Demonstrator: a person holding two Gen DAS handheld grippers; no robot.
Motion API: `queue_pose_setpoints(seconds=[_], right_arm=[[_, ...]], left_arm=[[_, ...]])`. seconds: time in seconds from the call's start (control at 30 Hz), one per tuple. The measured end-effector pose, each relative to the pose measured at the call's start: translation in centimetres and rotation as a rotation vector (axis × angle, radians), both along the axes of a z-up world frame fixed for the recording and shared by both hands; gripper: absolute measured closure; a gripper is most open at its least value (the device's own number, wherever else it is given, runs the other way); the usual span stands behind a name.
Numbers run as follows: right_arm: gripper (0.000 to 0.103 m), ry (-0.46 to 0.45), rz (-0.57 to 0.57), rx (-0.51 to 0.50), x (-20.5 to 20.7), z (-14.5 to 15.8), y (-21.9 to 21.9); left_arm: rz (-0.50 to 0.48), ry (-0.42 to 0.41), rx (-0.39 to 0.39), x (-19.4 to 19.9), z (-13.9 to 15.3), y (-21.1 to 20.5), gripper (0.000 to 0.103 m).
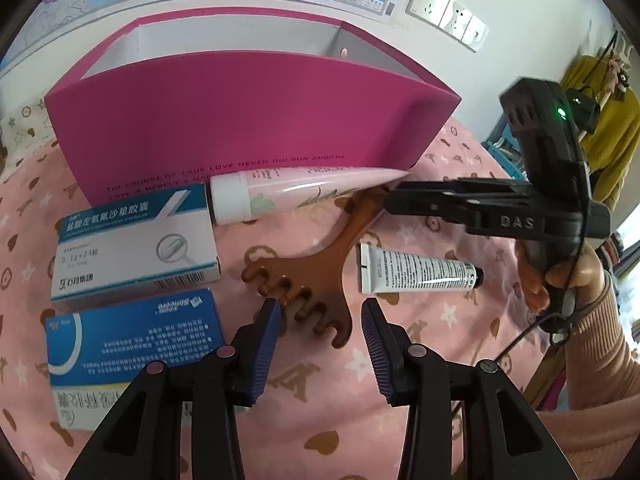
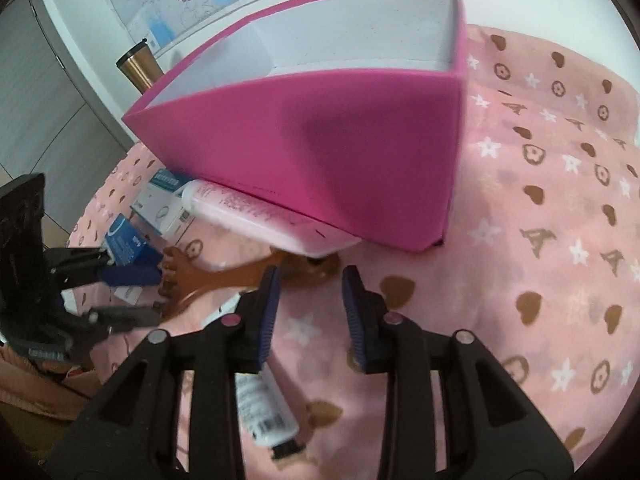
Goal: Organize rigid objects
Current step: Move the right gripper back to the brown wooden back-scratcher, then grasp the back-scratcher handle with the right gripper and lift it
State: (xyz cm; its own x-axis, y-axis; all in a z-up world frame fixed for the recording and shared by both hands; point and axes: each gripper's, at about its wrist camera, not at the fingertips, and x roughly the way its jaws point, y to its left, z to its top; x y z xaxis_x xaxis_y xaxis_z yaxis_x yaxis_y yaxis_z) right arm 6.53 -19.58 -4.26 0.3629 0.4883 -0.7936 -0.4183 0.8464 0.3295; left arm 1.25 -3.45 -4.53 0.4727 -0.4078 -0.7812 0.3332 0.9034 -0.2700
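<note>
A brown comb-shaped massager point(image 1: 320, 280) lies on the pink cloth in front of a tall magenta box point(image 1: 248, 128). My left gripper point(image 1: 320, 316) is open, and the massager's toothed head lies between its blue pads without being pressed. My right gripper point(image 2: 310, 280) is also open, with the massager's handle end point(image 2: 316, 268) just past its fingertips. In the left wrist view the right gripper point(image 1: 394, 198) comes in from the right at that handle end. A pink tube point(image 1: 296, 192) lies against the box. A small white tube point(image 1: 416, 272) and two medicine boxes point(image 1: 132, 244) point(image 1: 132, 340) lie nearby.
The box point(image 2: 340, 152) stands open-topped on the patterned cloth point(image 2: 540, 220). A copper tumbler point(image 2: 140, 66) stands behind it by the wall. A hand and pink sleeve point(image 1: 592, 344) hold the right gripper. Wall sockets point(image 1: 448, 12) and a yellow garment point(image 1: 612, 132) are behind.
</note>
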Motion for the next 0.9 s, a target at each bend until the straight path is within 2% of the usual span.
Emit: queue_pose_setpoints(seconds=[0.03, 0.1, 0.2, 0.67, 0.9], right_arm=[[0.056, 0.0, -0.004, -0.001, 0.2, -0.1, 0.2], [0.054, 0.0, -0.007, 0.007, 0.6, -0.2, 0.3], [0.054, 0.006, -0.005, 0.027, 1.0, -0.5, 0.5], [0.054, 0.001, 0.046, 0.004, -1.7, -0.2, 0.6], [0.054, 0.001, 0.0, 0.05, -3.7, 0.0, -0.4]], left_arm=[[0.002, 0.005, 0.007, -0.1, 0.0, -0.1, 0.06], [0.012, 0.022, 0.029, -0.1, -0.3, -0.2, 0.059], [0.007, 0.025, 0.032, 0.1, -0.5, -1.2, 0.056], [0.007, 0.032, 0.01, 0.6, -0.5, -1.1, 0.055], [0.0, 0.032, -0.009, 0.4, -0.4, -0.7, 0.055]])
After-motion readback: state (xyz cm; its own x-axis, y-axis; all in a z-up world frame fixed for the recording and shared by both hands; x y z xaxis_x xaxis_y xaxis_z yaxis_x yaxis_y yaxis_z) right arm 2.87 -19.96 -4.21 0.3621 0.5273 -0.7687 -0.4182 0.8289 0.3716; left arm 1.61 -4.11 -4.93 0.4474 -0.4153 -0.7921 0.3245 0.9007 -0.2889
